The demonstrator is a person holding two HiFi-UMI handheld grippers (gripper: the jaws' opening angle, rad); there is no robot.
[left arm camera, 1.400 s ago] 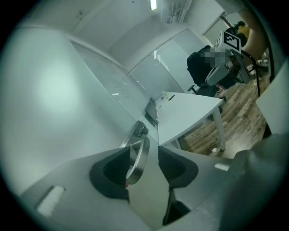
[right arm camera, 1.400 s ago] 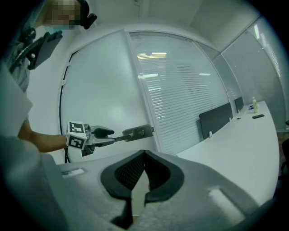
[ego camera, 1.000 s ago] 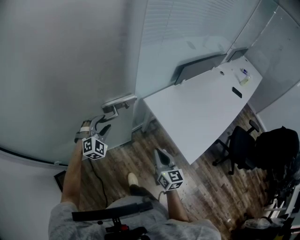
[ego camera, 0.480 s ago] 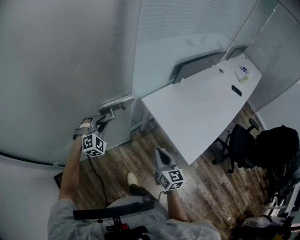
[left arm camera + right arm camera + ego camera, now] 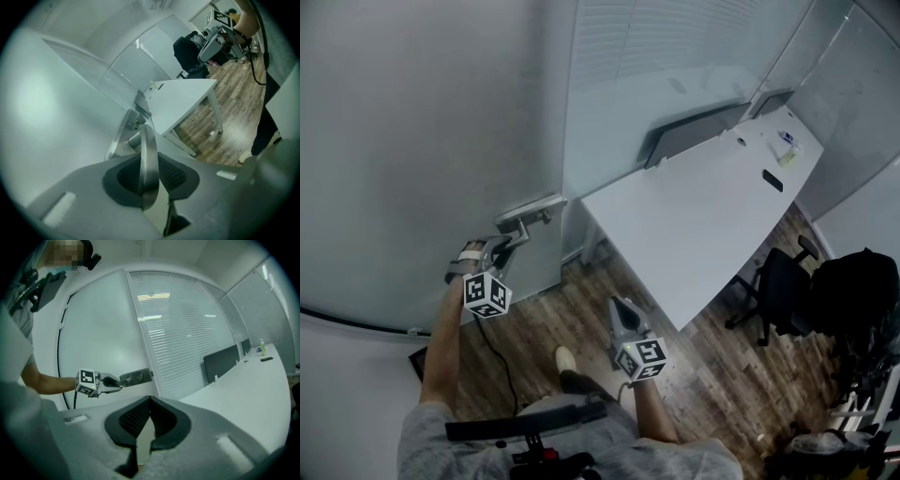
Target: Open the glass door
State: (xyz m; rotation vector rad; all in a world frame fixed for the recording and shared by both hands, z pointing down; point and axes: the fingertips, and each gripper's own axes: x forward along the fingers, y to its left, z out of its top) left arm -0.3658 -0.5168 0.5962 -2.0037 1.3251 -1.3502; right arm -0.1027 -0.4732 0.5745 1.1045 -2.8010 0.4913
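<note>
Over on the left, the glass door [image 5: 412,141] looks shut, and its metal handle [image 5: 528,214] sticks out low down. The left gripper [image 5: 508,246] is closing its jaws on that handle, with a pad tight on each side of the flat bar. The right gripper [image 5: 623,314] hangs in the middle, jaws closed on nothing, near the white desk [image 5: 703,216]. The bar is smooth and thin, so I think the pads could slip off when it gets pushed down, if the squeeze is weak.

A white table [image 5: 675,234] bears a flat black item [image 5: 773,183] and a small bottle [image 5: 788,157] near its far end.
</note>
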